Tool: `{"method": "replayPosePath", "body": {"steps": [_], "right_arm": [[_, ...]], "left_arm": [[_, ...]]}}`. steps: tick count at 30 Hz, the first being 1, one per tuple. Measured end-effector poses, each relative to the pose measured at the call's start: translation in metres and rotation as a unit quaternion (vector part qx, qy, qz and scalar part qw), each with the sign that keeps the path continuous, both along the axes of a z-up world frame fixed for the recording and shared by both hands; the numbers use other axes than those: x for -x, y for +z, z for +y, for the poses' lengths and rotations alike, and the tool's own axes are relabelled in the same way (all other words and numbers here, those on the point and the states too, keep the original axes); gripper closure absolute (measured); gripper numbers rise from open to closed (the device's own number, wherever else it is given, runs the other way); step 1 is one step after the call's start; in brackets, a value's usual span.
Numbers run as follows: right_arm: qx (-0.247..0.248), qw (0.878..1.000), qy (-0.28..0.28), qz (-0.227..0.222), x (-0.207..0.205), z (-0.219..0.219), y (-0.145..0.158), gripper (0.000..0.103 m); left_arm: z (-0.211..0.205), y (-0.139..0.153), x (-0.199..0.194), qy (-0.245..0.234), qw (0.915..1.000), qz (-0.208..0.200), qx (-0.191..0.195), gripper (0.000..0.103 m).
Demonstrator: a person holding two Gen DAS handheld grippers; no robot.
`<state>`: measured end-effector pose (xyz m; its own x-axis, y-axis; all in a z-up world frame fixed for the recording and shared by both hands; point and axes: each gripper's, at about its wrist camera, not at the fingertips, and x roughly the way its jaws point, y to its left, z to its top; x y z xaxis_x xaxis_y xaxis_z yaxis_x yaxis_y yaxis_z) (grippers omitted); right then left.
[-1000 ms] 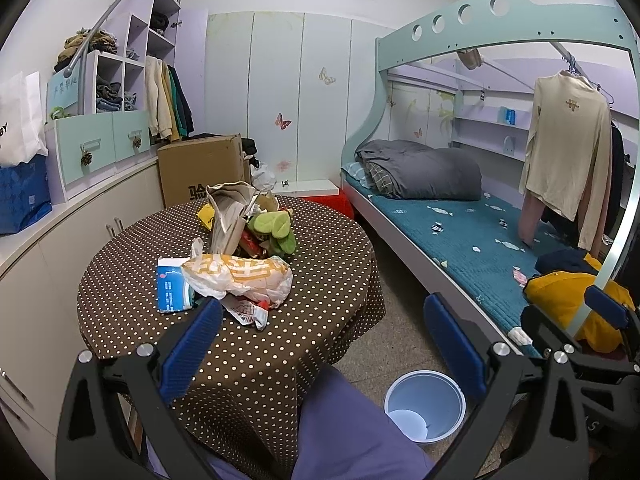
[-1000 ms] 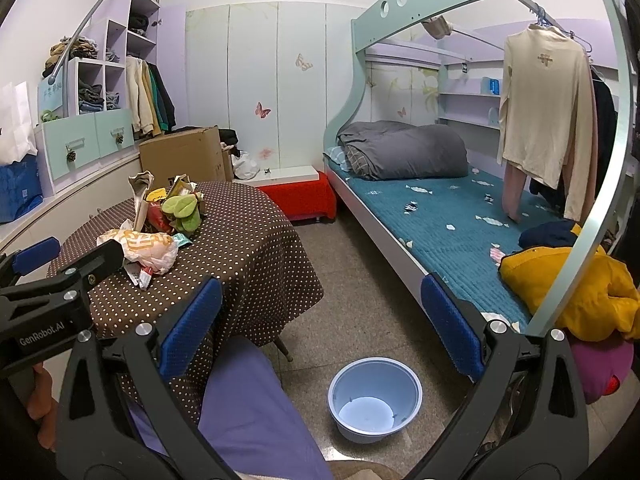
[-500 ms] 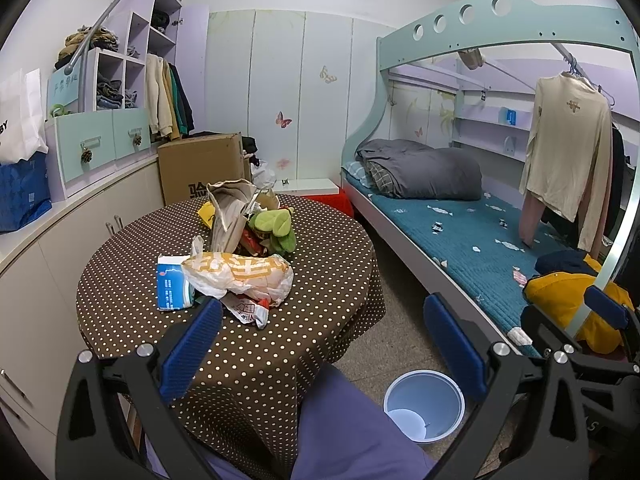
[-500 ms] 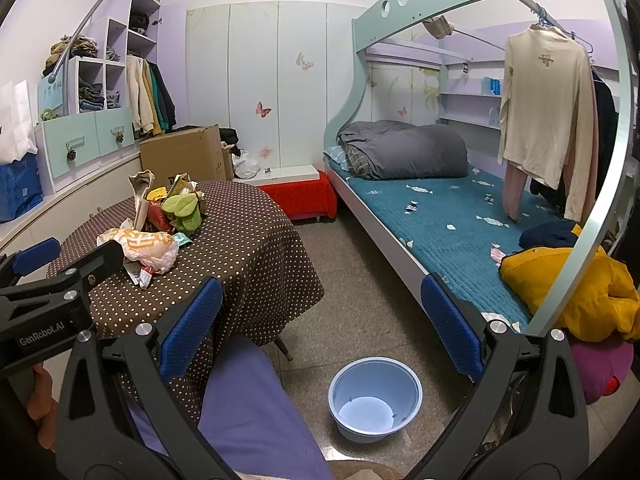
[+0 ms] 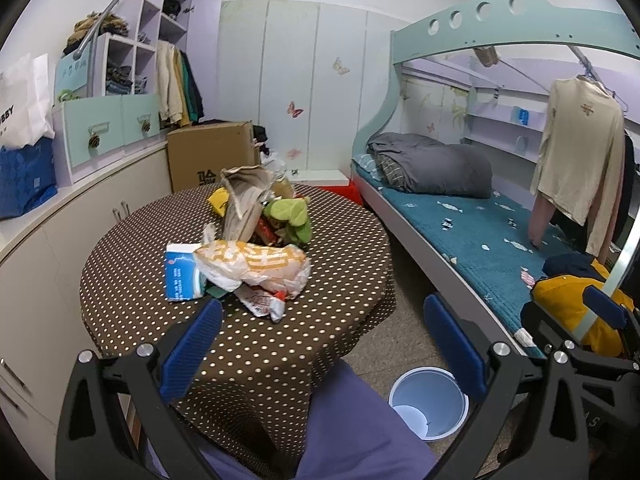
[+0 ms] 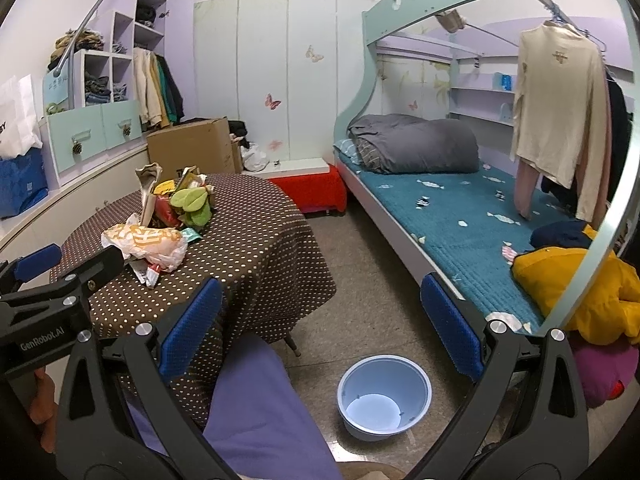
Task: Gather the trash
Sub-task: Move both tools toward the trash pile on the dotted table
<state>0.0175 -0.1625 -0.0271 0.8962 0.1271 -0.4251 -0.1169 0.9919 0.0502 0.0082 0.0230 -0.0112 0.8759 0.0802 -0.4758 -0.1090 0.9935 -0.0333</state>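
Observation:
A pile of trash lies on the round polka-dot table [image 5: 328, 340]: a white and orange plastic bag [image 5: 256, 266], a blue and white carton [image 5: 182, 276], a small wrapper [image 5: 266, 304], a crumpled paper bag [image 5: 244, 196] and green packaging [image 5: 290, 214]. The plastic bag also shows in the right wrist view [image 6: 146, 242]. A light blue bin [image 5: 428, 402] stands empty on the floor, also in the right wrist view [image 6: 384, 396]. My left gripper [image 5: 320, 344] is open and empty over the table's near edge. My right gripper [image 6: 320, 324] is open and empty above the floor.
A bunk bed [image 5: 480, 232] with a grey duvet runs along the right. White cabinets [image 5: 48, 248] and a cardboard box [image 5: 212, 160] stand left and behind the table. My purple-clad knee [image 6: 256, 408] is below. Yellow clothes [image 6: 580, 292] lie on the bed.

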Motion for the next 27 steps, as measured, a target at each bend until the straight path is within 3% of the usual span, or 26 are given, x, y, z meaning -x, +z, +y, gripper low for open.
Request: {"method": "replayPosePath", "body": {"steps": [13, 27], "right_arm": [[0.011, 0.996, 0.091, 0.015, -0.038, 0.063, 0.001, 0.006], [0.044, 0.977, 0.205, 0.044, -0.093, 0.154, -0.006, 0.006]], "left_arm": [[0.064, -0.006, -0.011, 0.088, 0.9953, 0.03, 0.025, 0.004], [0.15, -0.017, -0.027, 0.189, 0.9783, 0.066, 0.054, 0.004]]}}
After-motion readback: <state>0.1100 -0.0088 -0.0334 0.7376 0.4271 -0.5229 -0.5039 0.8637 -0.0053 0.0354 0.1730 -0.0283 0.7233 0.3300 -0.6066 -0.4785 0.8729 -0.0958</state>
